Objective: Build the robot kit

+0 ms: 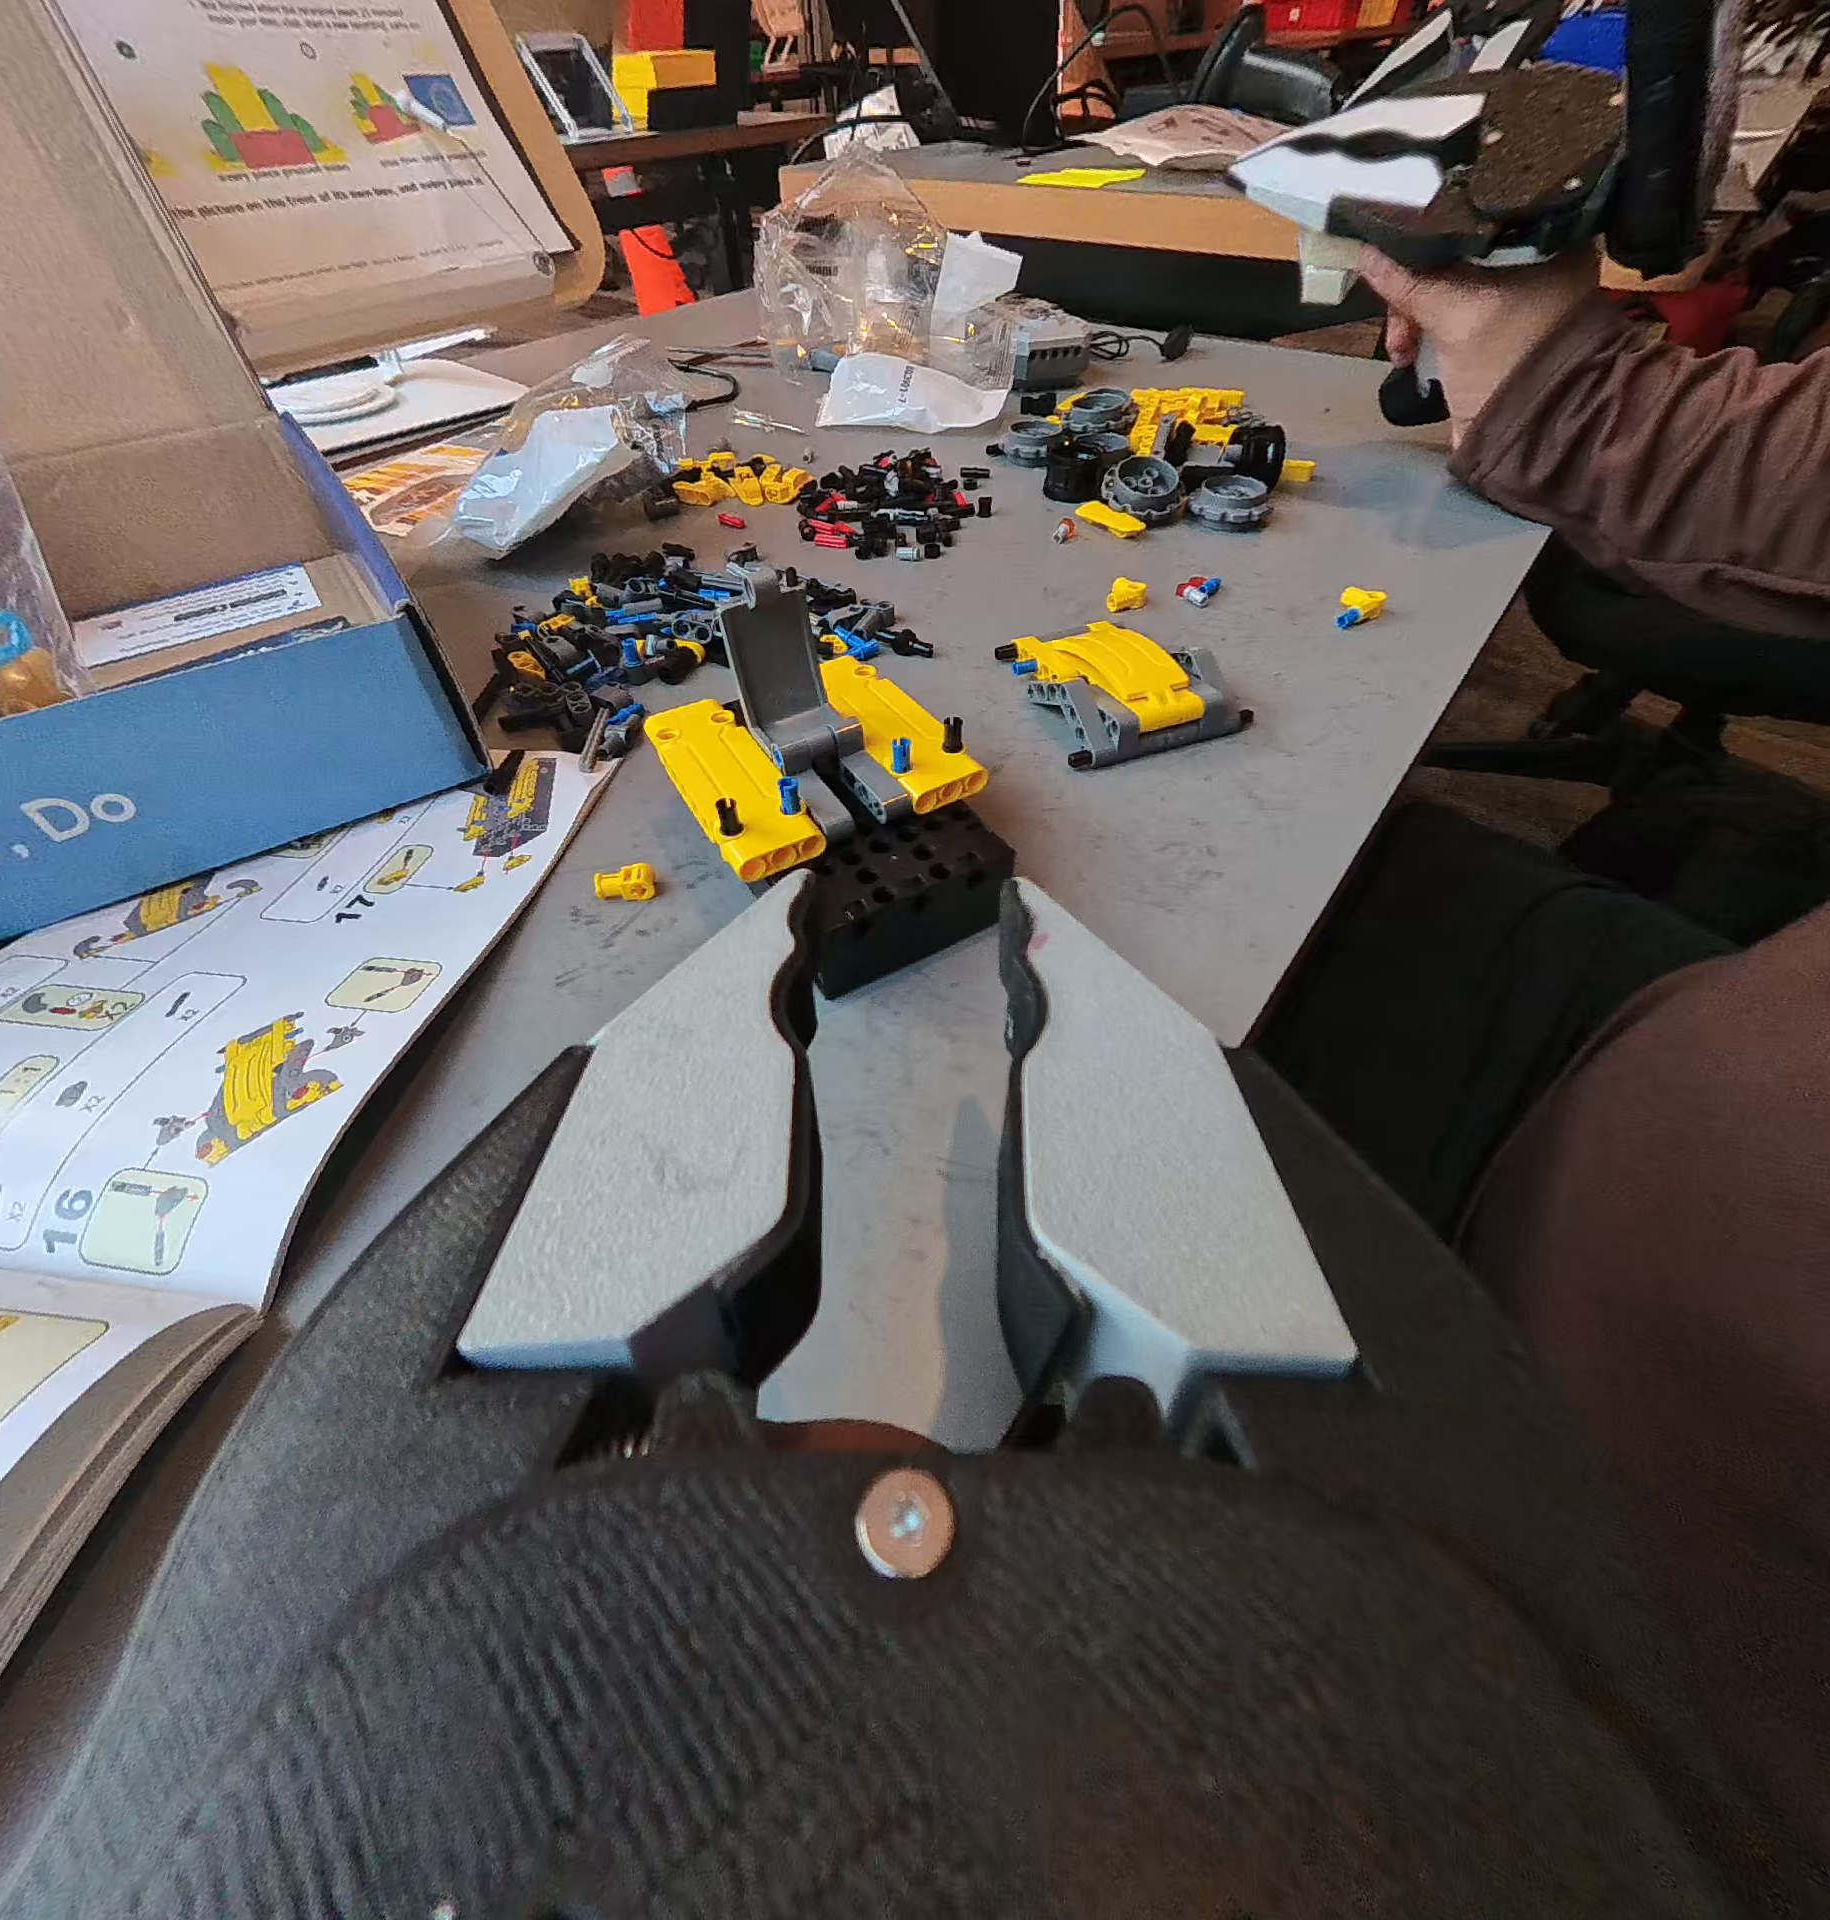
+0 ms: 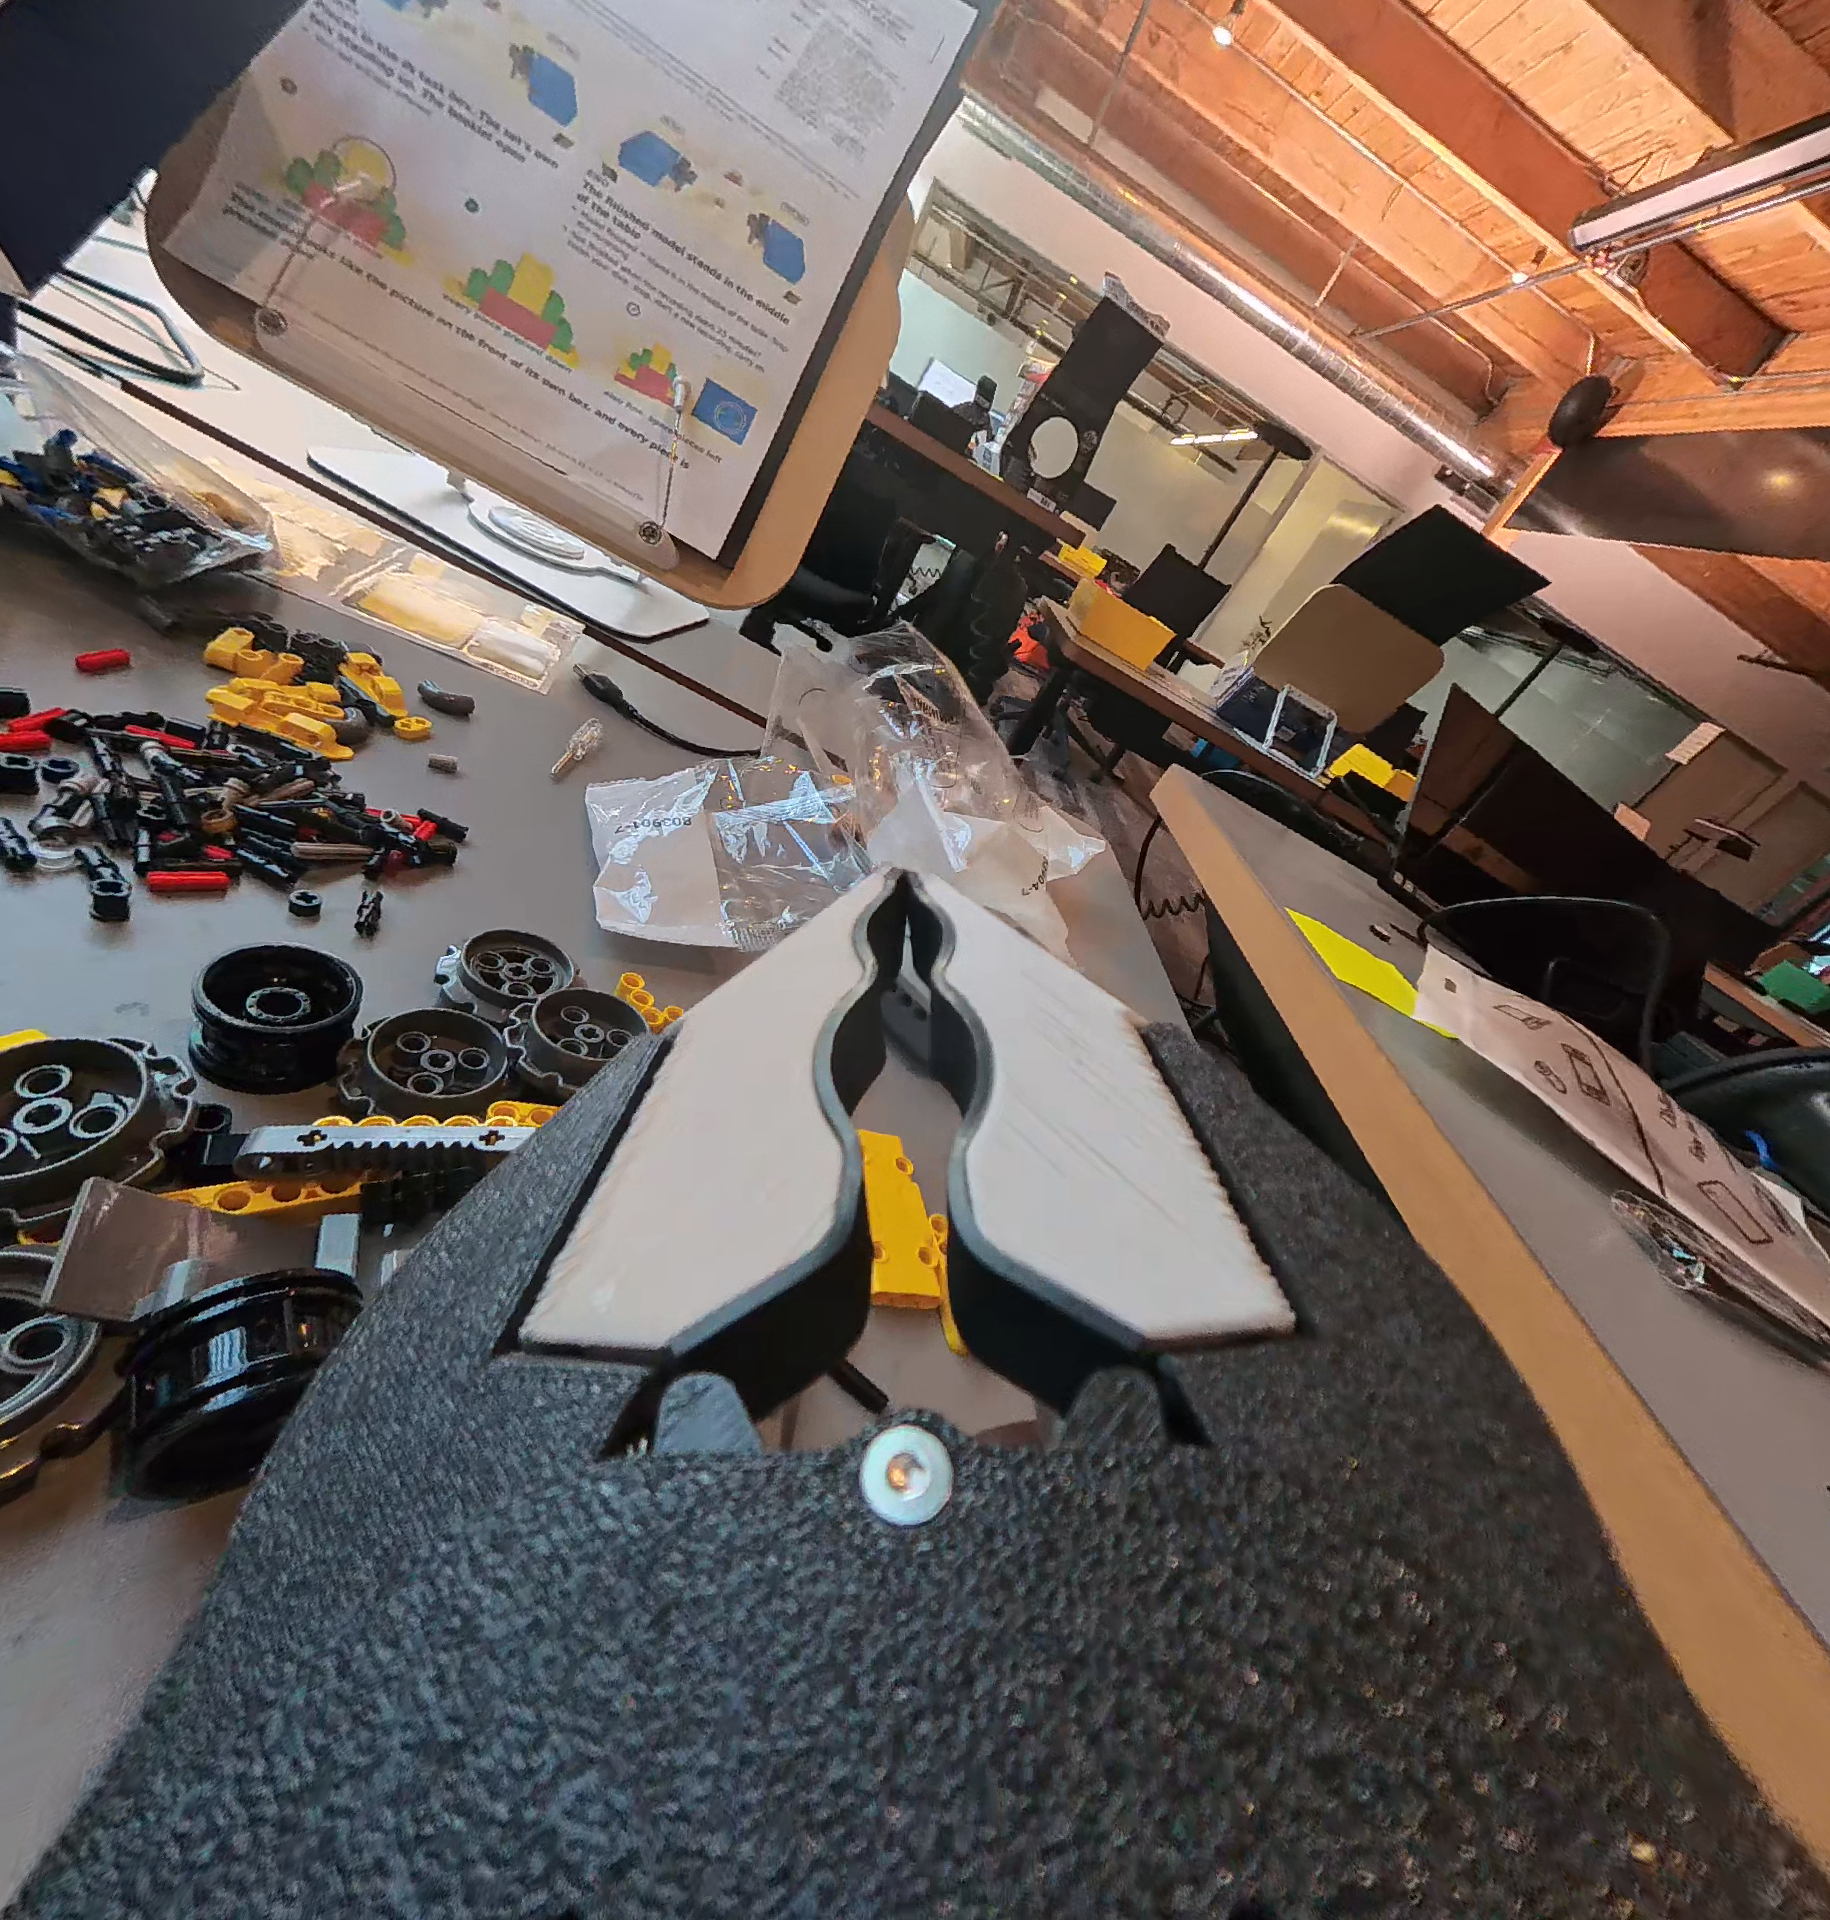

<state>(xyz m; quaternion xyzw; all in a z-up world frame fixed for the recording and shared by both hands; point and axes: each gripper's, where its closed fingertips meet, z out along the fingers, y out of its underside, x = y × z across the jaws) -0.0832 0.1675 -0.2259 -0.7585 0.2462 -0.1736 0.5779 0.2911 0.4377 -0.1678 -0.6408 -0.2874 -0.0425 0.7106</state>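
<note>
My left gripper has its jaws clamped on the black studded block of the yellow-and-grey assembly, resting on the worktop. My right gripper hangs above the wheels, jaws together, tips touching and empty.

light: even, soft shadows | edges: fisheye-bent (both views) | blur: slight, right view

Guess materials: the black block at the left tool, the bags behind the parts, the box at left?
Black block: looks like hard moulded plastic, dull sheen, regular rows of round holes. The left tool straddles it, whether clamped is unclear.
Bags: thin clear plastic film, crinkled, glare on the folds.
Box: cardboard, raw brown inside, blue printed outside, matte.
</note>
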